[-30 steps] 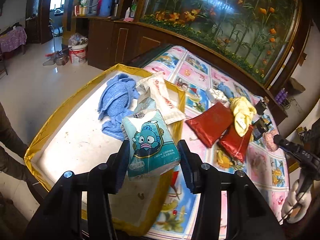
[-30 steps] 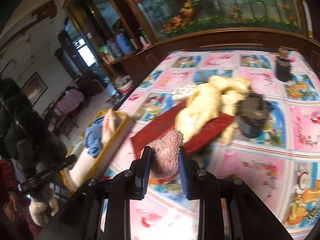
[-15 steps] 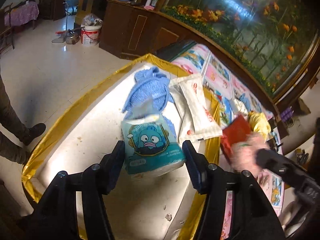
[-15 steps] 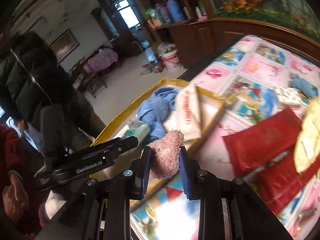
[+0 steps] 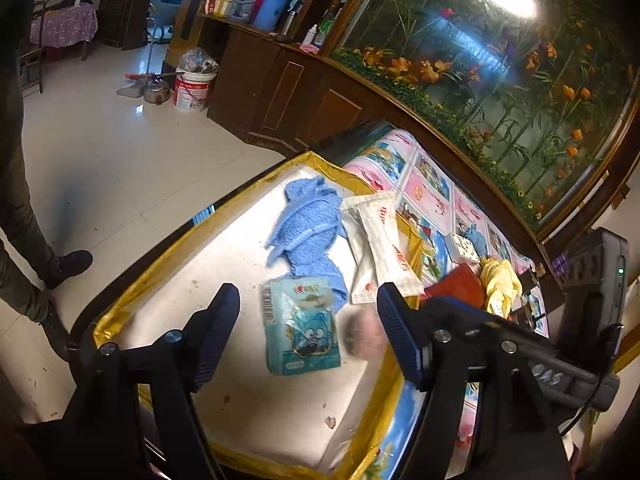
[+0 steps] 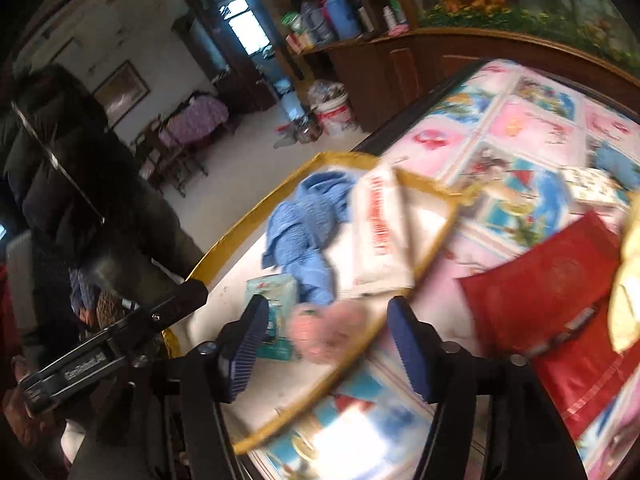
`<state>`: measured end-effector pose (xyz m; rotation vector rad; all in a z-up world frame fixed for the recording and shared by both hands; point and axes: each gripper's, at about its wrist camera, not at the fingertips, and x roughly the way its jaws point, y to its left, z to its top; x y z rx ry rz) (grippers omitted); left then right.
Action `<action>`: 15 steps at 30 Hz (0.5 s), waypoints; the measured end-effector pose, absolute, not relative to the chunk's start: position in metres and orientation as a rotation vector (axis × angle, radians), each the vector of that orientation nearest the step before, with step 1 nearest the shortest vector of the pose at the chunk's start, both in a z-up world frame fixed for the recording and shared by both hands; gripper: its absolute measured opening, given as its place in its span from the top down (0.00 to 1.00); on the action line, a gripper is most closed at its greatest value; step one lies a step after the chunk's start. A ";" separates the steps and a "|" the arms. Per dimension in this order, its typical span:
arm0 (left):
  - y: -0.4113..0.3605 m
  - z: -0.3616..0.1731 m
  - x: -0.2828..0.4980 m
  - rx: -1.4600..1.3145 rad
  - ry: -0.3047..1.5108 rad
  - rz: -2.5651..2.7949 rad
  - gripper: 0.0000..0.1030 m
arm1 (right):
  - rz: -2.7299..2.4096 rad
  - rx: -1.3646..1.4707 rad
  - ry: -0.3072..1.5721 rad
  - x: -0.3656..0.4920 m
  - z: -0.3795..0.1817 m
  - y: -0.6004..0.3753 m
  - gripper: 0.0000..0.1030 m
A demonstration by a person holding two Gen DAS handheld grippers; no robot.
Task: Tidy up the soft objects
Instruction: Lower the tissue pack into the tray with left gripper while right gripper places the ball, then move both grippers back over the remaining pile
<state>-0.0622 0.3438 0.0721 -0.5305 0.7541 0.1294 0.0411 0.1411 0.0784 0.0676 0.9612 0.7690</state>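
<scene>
So, quick status from the tray side

left claw [image 5: 308,332]: spread wide, holding nothing, tissue pack [image 5: 300,330] lies flat in the gold tray [image 5: 120,320] right under it

right claw [image 6: 324,344]: fingers apart, blurry pink plush [image 6: 320,332] loose between them over the tray edge

next grab: red pouch [image 6: 552,280] lies on the right claw's side, out on the tablecloth [image 6: 520,120], so I'd say righty is nearer

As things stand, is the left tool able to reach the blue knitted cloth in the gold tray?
Probably yes: the left tool is open, and the blue knitted cloth lies uncovered ahead.
</scene>
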 end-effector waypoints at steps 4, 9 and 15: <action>0.322 0.072 -0.059 -0.470 0.778 0.126 0.31 | 0.685 0.150 0.934 0.038 0.081 0.076 0.34; 0.270 0.080 -0.060 -0.162 0.768 0.263 0.31 | 0.573 0.335 0.931 0.039 0.067 -0.001 0.32; 0.219 0.087 -0.061 0.047 0.754 0.293 0.31 | 0.493 0.445 0.946 0.034 0.046 -0.047 0.30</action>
